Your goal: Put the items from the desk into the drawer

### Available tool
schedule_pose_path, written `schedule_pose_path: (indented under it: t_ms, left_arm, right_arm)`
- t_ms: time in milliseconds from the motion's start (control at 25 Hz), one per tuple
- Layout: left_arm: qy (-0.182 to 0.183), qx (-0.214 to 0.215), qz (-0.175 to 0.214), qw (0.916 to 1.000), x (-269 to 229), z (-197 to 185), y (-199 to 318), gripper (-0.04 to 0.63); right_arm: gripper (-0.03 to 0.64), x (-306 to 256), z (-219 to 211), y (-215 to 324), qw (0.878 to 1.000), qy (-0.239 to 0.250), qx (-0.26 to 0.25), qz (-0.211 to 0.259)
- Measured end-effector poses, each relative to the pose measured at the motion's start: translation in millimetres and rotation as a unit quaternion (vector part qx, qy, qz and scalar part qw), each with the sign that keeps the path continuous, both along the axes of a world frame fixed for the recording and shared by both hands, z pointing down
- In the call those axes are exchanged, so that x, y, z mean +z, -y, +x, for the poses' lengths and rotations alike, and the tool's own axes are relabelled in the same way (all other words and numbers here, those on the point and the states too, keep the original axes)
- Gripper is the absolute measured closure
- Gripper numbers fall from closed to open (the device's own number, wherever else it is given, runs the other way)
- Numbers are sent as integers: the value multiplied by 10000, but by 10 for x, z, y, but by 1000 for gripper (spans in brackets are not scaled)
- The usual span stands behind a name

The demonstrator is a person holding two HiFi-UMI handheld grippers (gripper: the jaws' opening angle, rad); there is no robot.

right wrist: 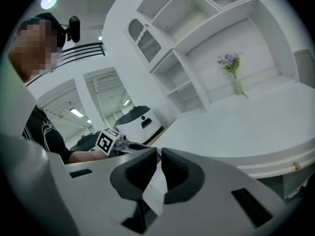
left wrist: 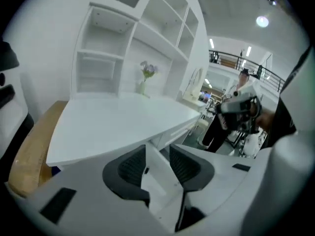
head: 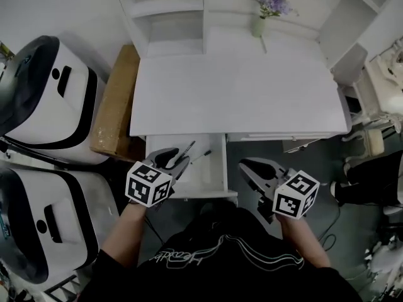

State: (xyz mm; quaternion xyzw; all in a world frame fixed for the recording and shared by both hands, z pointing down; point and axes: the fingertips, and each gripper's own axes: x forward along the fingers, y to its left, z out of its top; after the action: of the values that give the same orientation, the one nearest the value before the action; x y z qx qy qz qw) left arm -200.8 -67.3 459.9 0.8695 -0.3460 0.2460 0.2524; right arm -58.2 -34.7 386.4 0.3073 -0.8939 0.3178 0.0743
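The white desk (head: 239,93) has its drawer (head: 214,168) pulled out at the front left. Two dark pens (head: 189,151) lie inside it near the back. My left gripper (head: 173,158) hangs over the drawer's left side, its jaws apart with nothing between them; in the left gripper view the left gripper (left wrist: 157,156) looks across the drawer (left wrist: 165,183) and the desk top. My right gripper (head: 247,166) is held to the right of the drawer, in front of the desk. In the right gripper view its (right wrist: 159,156) tips nearly meet and hold nothing.
A vase of purple flowers (head: 259,25) stands at the back of the desk under white shelves (head: 170,11). A cardboard box (head: 116,99) and two white-and-black machines (head: 44,93) are at the left. A person's legs (head: 371,181) show at the right of the desk.
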Motion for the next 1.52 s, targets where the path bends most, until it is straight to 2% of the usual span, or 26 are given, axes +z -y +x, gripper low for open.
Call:
schedule_pose_path:
  t_ms: [200, 360, 520, 680, 880, 1040, 1280, 1520]
  left_arm:
    - [-949, 147, 559, 9938, -1055, 428, -485, 515]
    - [-1320, 10, 1074, 9854, -1658, 653, -783, 560]
    - [-1455, 40, 1200, 9820, -1926, 874, -1112, 571]
    - [-1415, -16, 1249, 9820, -2002, 1084, -1472, 574]
    - [-1297, -53, 1292, 9831, -2013, 1251, -1907, 574]
    - [-1253, -64, 1405, 9821, -2114, 1362, -2144, 575]
    - [-1357, 46, 1620, 9774, -2273, 1452, -2460, 575]
    - [-1493, 58, 1675, 9745, -2318, 1480, -2622, 575]
  right_arm:
    - [558, -468, -108, -267, 9981, 270, -244, 488]
    - [558, -772, -49, -503, 9954, 240, -309, 871]
    - [558, -1073, 136, -793, 9918, 339, -213, 1216]
    - [559, -1259, 372, -1170, 9878, 432, -89, 1490]
    - [560, -1364, 553, -1618, 9854, 702, -23, 1549]
    - [560, -1453, 633, -1838, 9848, 671, -68, 1603]
    - [560, -1578, 688, -2149, 9810, 693, -115, 1806]
    - [560, -1616, 737, -2339, 9793, 656, -91, 1915]
